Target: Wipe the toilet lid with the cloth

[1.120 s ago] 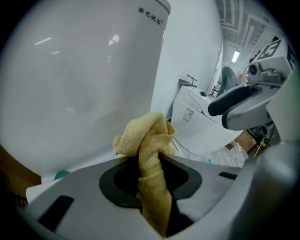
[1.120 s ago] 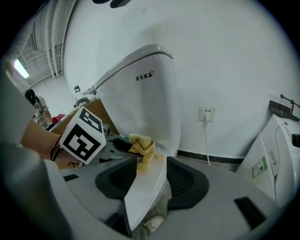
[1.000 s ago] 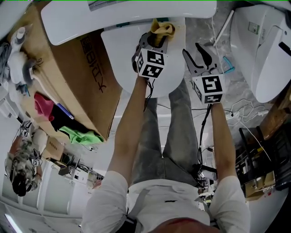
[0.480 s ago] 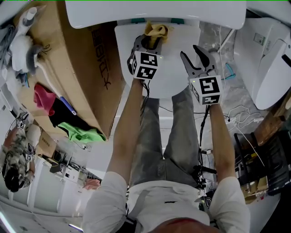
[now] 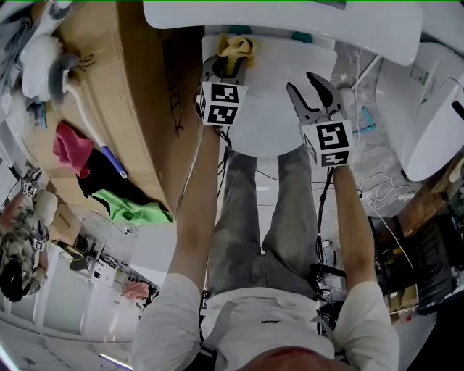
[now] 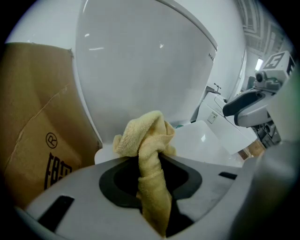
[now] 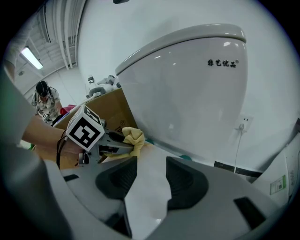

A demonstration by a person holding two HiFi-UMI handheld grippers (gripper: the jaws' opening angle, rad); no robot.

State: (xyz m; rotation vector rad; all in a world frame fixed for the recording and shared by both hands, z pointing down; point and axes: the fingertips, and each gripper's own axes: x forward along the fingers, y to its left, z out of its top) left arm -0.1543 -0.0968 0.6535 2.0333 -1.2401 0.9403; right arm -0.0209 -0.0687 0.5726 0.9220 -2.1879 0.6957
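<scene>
Cloth (image 5: 235, 49), yellow terry, bunched into a soft wad with a tail running down between the jaws. It is clamped fast in the left tool (image 5: 230, 65) and sits at the far end of the closed white toilet lid (image 5: 272, 116), just below the tank (image 5: 290, 18). This is probably the start of a stroke back across the glossy surface, though contact with the lid cannot be confirmed. Right tool (image 5: 319, 90), jaws apart and holding nothing, hangs over the lid's right side, likely kept clear of the wiping path; cardboard box (image 5: 145, 109) stands just beside the toilet on the left.
</scene>
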